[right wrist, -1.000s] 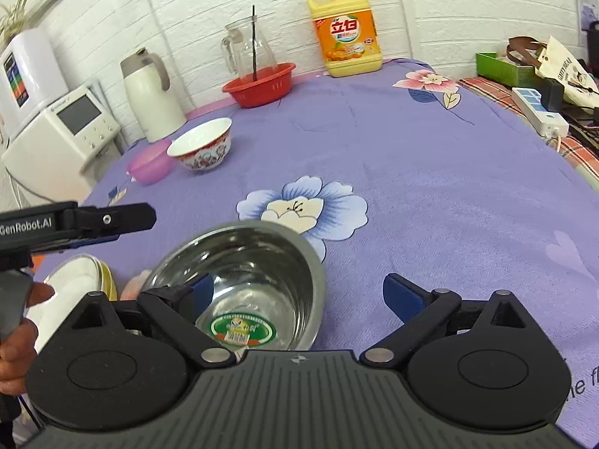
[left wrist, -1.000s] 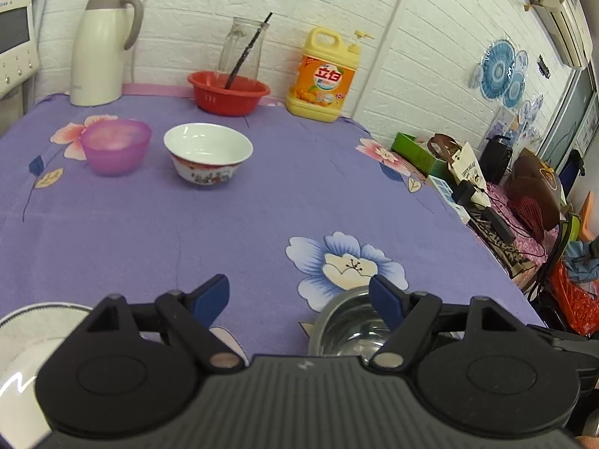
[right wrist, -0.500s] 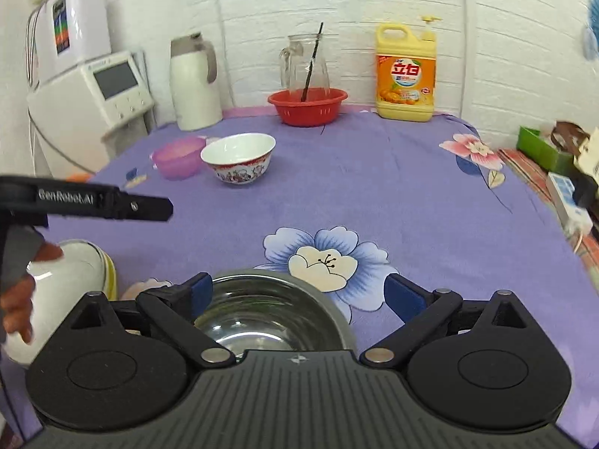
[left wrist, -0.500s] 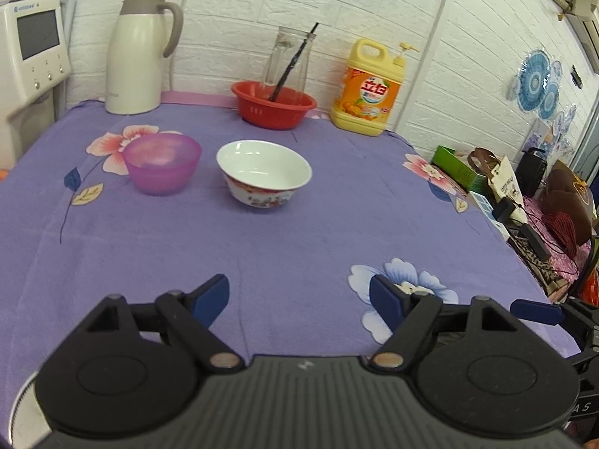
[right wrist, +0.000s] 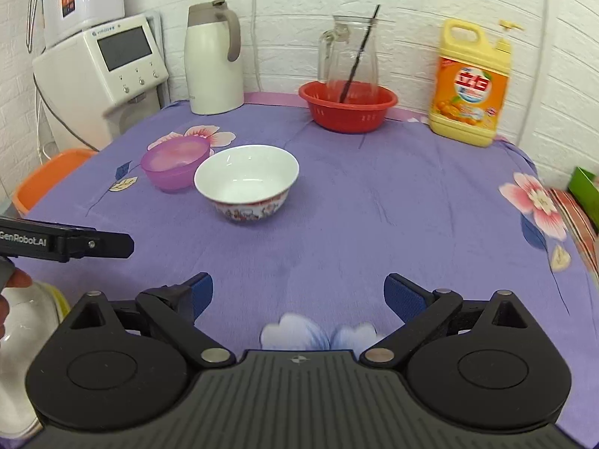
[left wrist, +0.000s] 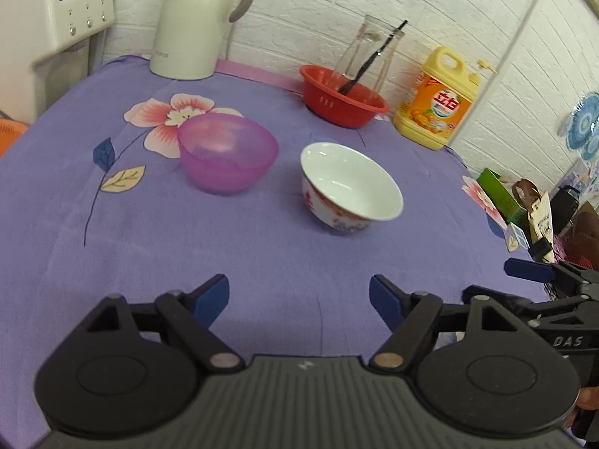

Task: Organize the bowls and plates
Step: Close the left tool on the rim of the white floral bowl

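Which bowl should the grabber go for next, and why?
Probably ease the left hand-held gripper forward toward the white bowl: its jaws are open and empty, and that bowl stands upright almost straight ahead, apart from the purple bowl.

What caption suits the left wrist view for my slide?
Open left gripper faces a translucent purple plastic bowl and white floral ceramic bowl.

— Our left gripper (left wrist: 298,297) now sits closer to the purple bowl (left wrist: 228,157) and the white bowl (left wrist: 350,187); both loom larger than a second ago

— And the steel bowl no longer shows between the fingers of our right gripper (right wrist: 298,295); only tablecloth (right wrist: 374,224) lies there, the white bowl nearer ahead
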